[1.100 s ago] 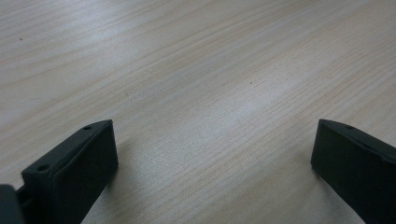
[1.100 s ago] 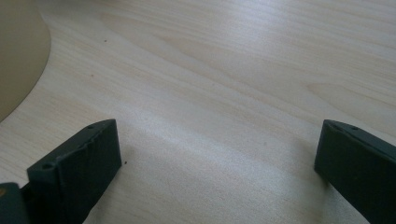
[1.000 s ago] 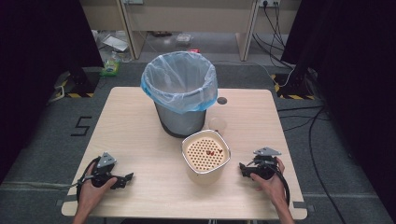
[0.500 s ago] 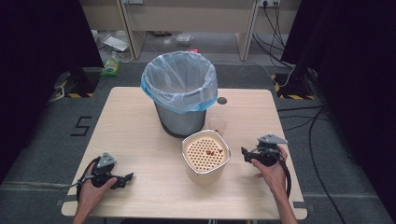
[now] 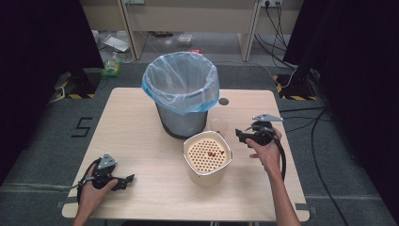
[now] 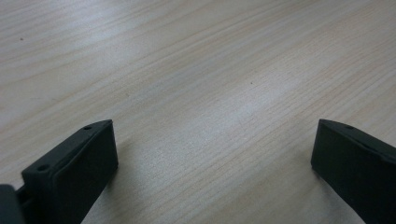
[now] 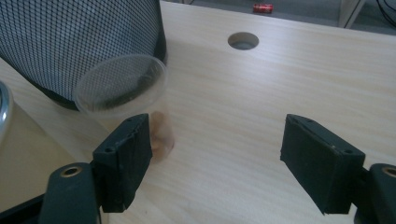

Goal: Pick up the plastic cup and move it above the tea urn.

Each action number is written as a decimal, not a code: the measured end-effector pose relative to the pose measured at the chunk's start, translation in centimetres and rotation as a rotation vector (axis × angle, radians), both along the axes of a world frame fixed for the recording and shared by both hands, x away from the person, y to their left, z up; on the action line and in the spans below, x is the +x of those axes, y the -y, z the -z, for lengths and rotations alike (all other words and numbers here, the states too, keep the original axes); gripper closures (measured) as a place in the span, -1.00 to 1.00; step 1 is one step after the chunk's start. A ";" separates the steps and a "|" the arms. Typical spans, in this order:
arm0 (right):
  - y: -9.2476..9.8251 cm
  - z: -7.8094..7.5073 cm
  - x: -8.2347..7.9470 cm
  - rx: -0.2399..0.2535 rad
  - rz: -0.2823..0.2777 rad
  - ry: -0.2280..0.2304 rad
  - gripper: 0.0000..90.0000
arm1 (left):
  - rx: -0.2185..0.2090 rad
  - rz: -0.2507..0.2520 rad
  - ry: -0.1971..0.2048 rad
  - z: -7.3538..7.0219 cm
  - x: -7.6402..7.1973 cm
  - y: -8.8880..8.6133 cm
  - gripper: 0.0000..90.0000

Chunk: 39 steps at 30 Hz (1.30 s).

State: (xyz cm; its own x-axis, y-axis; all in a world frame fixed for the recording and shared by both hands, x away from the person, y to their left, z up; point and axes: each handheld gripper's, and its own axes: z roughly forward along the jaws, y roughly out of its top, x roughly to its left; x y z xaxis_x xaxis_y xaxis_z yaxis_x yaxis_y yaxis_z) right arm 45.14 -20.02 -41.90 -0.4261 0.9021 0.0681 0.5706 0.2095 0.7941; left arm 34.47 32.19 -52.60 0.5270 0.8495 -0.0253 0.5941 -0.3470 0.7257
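high view first: i'm at the near edge of a pale wooden table (image 5: 141,122), a gripper in each hand. my left gripper (image 5: 123,181) sits low near the near-left corner, in my left hand (image 5: 94,190), its cable looping beside my wrist. my right gripper (image 5: 240,136) is up by the right edge, about halfway along it, held in my right hand (image 5: 266,150), with the grey three-cornered plate on top.

toward the far edge, in the middle of the table, stands a mesh waste bin (image 5: 181,96) lined with a light blue bag. just nearer to me than the bin is a cream container (image 5: 207,155) with a perforated insert, and a few small reddish bits lie on that insert. between the bin and my right gripper stands a clear plastic cup (image 5: 217,126), close to the bin's right side. a round cable hole (image 5: 224,101) sits in the table to the right of the bin.

left gripper view: my jaws are spread wide over bare wood, nothing between them.

right gripper view: these jaws are wide apart too, holding nothing. the clear cup (image 7: 122,95) stands upright just past my left jaw, with something brownish at its bottom. the bin's black mesh (image 7: 79,42) rises right behind it. whether cup and bin touch i cannot tell.
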 end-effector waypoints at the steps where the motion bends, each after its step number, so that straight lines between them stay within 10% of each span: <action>1: -0.2 -0.1 0.3 -0.007 -0.006 0.001 -0.40 | 0.000 0.000 0.000 0.0 0.0 0.0 -1.00; 27: -5.7 1.4 6.0 -0.185 -0.160 -0.166 0.73 | 0.001 0.000 -0.001 0.0 0.0 0.0 -1.00; 39: -4.6 -0.4 3.5 -0.213 -0.183 0.020 0.90 | 0.000 -0.001 0.000 0.0 0.0 0.0 -1.00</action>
State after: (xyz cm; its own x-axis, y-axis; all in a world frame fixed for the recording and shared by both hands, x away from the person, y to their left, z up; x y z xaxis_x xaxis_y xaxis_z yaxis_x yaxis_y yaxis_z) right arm 48.66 -15.46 -41.49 -0.5829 0.8030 -0.1242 0.4928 0.4709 0.7318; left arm 34.47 32.19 -52.60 0.5266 0.8498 -0.0250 0.5944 -0.3470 0.7254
